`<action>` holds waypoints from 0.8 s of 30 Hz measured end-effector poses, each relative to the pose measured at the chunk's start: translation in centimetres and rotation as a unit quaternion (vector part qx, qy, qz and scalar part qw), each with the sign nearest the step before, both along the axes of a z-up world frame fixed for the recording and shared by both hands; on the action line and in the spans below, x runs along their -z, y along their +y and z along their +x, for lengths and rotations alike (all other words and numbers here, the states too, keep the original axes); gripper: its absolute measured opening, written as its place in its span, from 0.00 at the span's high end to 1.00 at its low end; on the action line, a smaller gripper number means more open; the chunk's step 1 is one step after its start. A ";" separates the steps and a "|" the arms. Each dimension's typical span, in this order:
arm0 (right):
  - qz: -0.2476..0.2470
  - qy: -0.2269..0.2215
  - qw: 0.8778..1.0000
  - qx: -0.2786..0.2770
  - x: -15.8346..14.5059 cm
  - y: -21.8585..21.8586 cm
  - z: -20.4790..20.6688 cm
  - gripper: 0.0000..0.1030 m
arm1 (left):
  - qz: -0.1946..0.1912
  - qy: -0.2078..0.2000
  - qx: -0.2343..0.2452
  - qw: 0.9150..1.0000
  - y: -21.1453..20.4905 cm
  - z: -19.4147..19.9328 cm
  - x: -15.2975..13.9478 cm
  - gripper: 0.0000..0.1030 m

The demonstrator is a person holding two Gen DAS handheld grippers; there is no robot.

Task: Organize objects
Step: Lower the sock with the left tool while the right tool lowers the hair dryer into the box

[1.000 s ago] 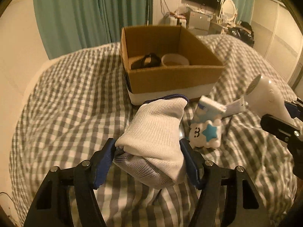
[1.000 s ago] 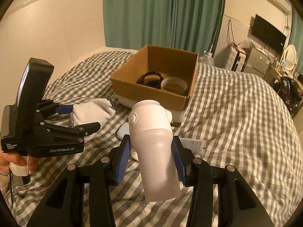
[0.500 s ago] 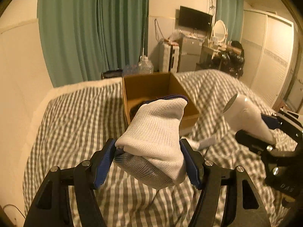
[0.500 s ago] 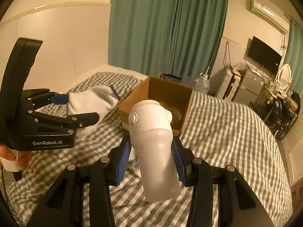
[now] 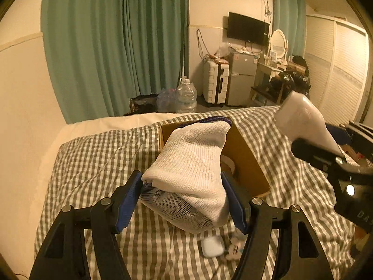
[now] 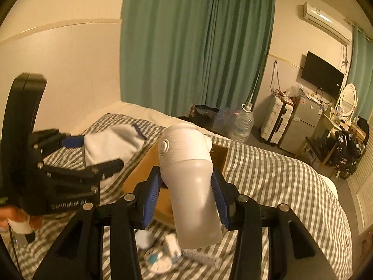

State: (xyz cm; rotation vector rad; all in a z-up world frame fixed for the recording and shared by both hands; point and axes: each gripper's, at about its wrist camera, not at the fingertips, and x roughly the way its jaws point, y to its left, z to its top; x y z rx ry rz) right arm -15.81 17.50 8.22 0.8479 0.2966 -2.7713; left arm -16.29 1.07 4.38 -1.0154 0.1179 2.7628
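Left gripper (image 5: 184,200) clamps the soft, light glove (image 5: 188,168) mid-bundle, right gripper (image 6: 186,193) pinches the slick dryer (image 6: 191,182), box (image 5: 247,163) at twelve.

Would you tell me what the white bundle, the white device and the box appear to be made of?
White bundle: knitted fabric, ribbed weave, mesh underneath. White device: likely smooth matte plastic, with a soft highlight. Box: brown cardboard, dull, raw-edged.
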 end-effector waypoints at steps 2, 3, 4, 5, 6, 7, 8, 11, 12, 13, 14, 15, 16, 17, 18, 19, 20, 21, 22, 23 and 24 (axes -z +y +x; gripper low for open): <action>-0.006 -0.015 1.000 0.005 1.0 0.0 -2.2 0.58 | 0.000 -0.007 0.003 1.000 0.3 -1.5 1.0 0.32; -0.011 -0.021 1.000 0.006 1.4 0.0 -2.8 0.58 | 0.000 -0.011 0.004 1.000 0.4 -2.2 1.5 0.32; -0.019 -0.029 0.999 0.006 2.0 0.0 -3.6 0.58 | 0.001 -0.019 0.008 1.000 0.5 -3.2 2.4 0.32; -0.024 -0.039 0.999 0.006 2.9 0.0 -4.6 0.58 | 0.001 -0.024 0.010 1.000 0.7 -3.7 2.9 0.32; -0.026 -0.046 0.999 0.006 3.5 -0.1 -5.3 0.58 | -0.002 -0.026 0.012 1.000 0.9 -4.4 3.6 0.32; -0.027 -0.051 0.998 0.007 4.1 0.0 -5.9 0.58 | -0.005 -0.028 0.014 1.000 1.2 -4.8 4.2 0.32; -0.030 -0.061 0.998 0.009 5.2 0.0 -6.9 0.58 | -0.009 -0.030 0.016 0.999 1.4 -5.5 4.9 0.32; -0.040 -0.084 0.996 0.011 7.4 0.1 -8.5 0.58 | -0.016 -0.035 0.020 0.999 1.6 -6.7 6.3 0.32; -0.042 -0.092 0.995 0.012 8.3 0.2 -9.2 0.58 | -0.018 -0.037 0.021 0.999 1.7 -7.1 6.8 0.32; -0.042 -0.096 0.994 0.013 9.0 0.3 -9.6 0.58 | -0.017 -0.041 0.023 0.999 1.7 -7.4 7.4 0.32; -0.038 -0.101 0.994 0.015 9.9 0.5 -10.2 0.58 | -0.016 -0.047 0.023 0.999 1.8 -7.7 7.9 0.32; -0.038 -0.102 0.994 0.015 10.3 0.7 -10.4 0.58 | -0.016 -0.050 0.023 0.998 1.9 -7.9 8.2 0.32; -0.039 -0.100 0.994 0.018 10.7 0.7 -10.5 0.58 | -0.018 -0.050 0.024 0.998 2.0 -8.0 8.5 0.32; -0.039 -0.101 0.994 0.018 11.2 1.1 -10.6 0.58 | -0.019 -0.049 0.025 0.998 2.1 -8.1 8.8 0.32; -0.041 -0.102 0.994 0.018 11.5 1.3 -10.7 0.58 | -0.019 -0.049 0.026 0.998 2.1 -8.1 8.9 0.32; -0.045 -0.103 0.994 0.018 11.7 1.5 -10.7 0.58 | -0.019 -0.047 0.028 0.998 2.2 -8.1 9.0 0.32; -0.049 -0.105 0.993 0.018 12.0 1.7 -10.8 0.58 | -0.019 -0.047 0.029 0.998 2.3 -8.2 9.1 0.32; -0.054 -0.108 0.992 0.019 12.2 1.9 -10.8 0.58 | -0.020 -0.046 0.032 0.998 2.3 -8.2 9.2 0.32; -0.058 -0.111 0.992 0.021 12.4 2.2 -11.2 0.58 | -0.021 -0.047 0.034 0.998 2.5 -8.2 9.3 0.32; -0.065 -0.114 0.991 0.024 12.5 2.5 -11.3 0.58 | -0.023 -0.049 0.034 0.998 2.4 -8.3 9.2 0.31; -0.074 -0.116 0.990 0.027 12.6 3.0 -11.8 0.58 | -0.023 -0.049 0.034 0.998 2.4 -8.2 9.3 0.30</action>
